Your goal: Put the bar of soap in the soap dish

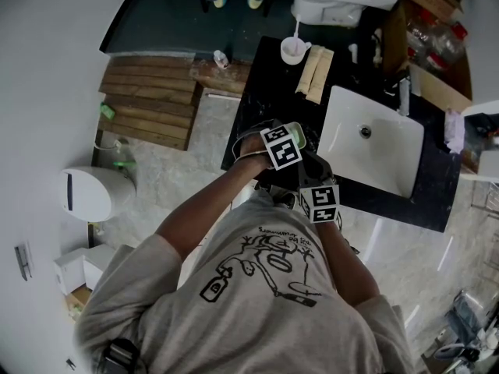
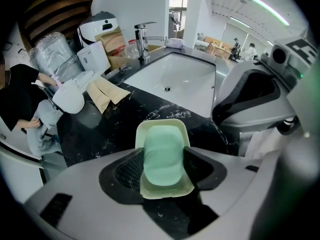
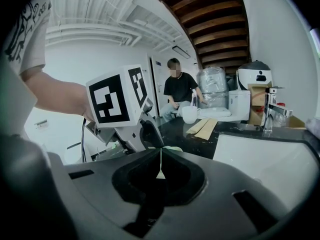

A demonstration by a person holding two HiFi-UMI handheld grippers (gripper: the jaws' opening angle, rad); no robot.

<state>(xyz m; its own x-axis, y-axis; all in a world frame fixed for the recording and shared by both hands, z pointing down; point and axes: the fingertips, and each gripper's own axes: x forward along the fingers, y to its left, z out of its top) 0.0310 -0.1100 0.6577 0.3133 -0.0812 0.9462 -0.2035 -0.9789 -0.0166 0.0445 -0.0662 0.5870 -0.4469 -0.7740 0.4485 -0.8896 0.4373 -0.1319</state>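
Observation:
A pale green bar of soap (image 2: 162, 156) lies in a cream soap dish (image 2: 161, 126) on the black marble counter (image 2: 95, 129). My left gripper (image 2: 161, 154) reaches over the dish, and its black pads press against both long sides of the soap. In the head view the left gripper (image 1: 290, 137) sits at the counter's near left part, with the dish (image 1: 297, 132) showing green at its tip. My right gripper (image 3: 160, 151) is just behind and right of the left one, its jaws shut together on nothing. The right gripper (image 1: 310, 174) hangs at the counter's front edge.
A white sink basin (image 1: 374, 142) with a chrome tap (image 2: 144, 38) lies right of the dish. A white cup (image 1: 293, 50) and beige paper packets (image 1: 314, 72) stand at the counter's far end. A seated person (image 3: 177, 91) is beyond the counter.

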